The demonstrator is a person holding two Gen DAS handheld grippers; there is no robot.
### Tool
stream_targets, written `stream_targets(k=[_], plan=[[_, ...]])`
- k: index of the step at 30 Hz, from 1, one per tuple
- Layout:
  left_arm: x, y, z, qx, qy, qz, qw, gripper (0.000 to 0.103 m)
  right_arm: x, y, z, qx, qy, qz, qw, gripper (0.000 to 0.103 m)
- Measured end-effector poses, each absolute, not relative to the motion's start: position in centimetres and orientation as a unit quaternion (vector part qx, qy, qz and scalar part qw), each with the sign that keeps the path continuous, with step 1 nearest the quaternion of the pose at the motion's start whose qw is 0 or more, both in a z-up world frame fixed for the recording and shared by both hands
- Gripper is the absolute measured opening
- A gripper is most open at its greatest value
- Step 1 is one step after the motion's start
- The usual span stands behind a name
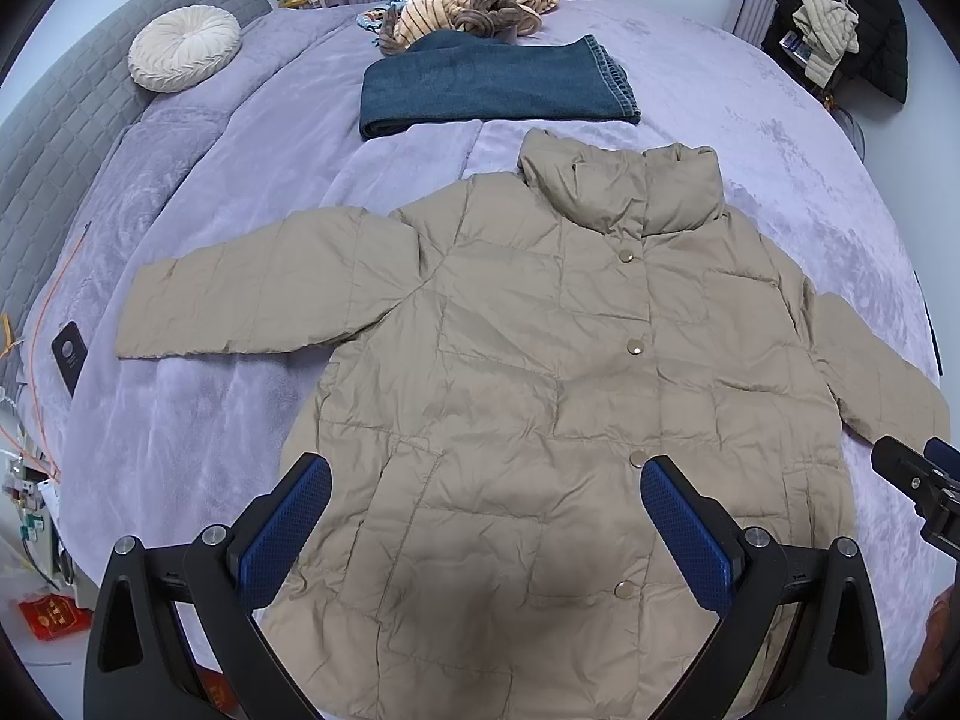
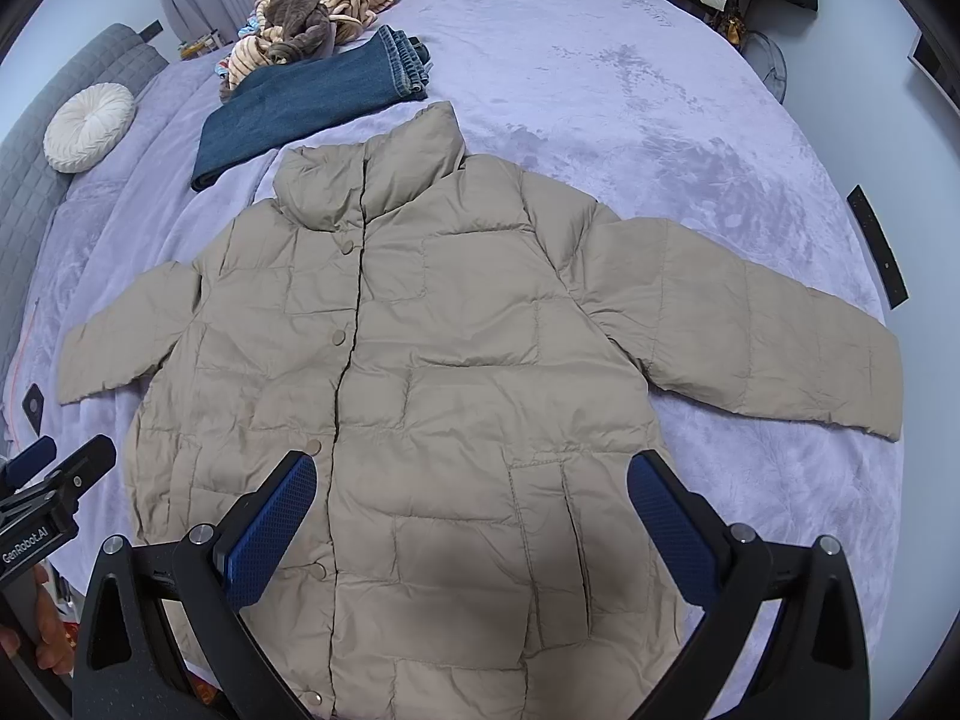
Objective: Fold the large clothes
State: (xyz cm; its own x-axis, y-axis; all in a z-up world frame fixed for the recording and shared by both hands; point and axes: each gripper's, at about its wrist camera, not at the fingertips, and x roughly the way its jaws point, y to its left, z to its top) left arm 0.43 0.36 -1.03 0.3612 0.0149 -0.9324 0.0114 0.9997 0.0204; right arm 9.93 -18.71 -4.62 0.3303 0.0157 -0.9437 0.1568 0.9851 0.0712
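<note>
Beige quilted puffer jacket (image 1: 540,360) flat on lavender plush bedspread (image 1: 750,120), sleeves out. Folded blue denim jeans (image 1: 492,87) beyond its collar. Left gripper (image 1: 486,528) and right gripper (image 2: 474,528) spread wide over the hem, holding nothing.

Quilted matt jacket (image 1: 510,390); plush blanket (image 1: 780,138); denim jeans (image 1: 492,87)

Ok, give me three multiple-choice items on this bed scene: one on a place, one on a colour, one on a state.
1. Where do the folded jeans lie?
A. beyond the jacket's collar
B. on its left sleeve
C. under its hem

2. What colour is the puffer jacket?
A. black
B. beige
C. red

3. How is the left tool?
A. shut on a sleeve
B. shut on the collar
C. open above the jacket

Answers: 1 A, the jeans sit past the collar on the blanket. 2 B, the quilted fabric is beige. 3 C, its fingers stand apart, holding nothing.
</note>
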Motion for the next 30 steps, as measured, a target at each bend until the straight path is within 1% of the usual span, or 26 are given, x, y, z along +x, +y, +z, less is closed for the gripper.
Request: stream_targets(k=[30], plan=[[0.53, 0.51, -1.38, 0.008, 0.568, 0.0, 0.823, 0.103, 10.04, -18.68, -4.61, 0.073, 0.577, -0.046, 0.812, 0.103]])
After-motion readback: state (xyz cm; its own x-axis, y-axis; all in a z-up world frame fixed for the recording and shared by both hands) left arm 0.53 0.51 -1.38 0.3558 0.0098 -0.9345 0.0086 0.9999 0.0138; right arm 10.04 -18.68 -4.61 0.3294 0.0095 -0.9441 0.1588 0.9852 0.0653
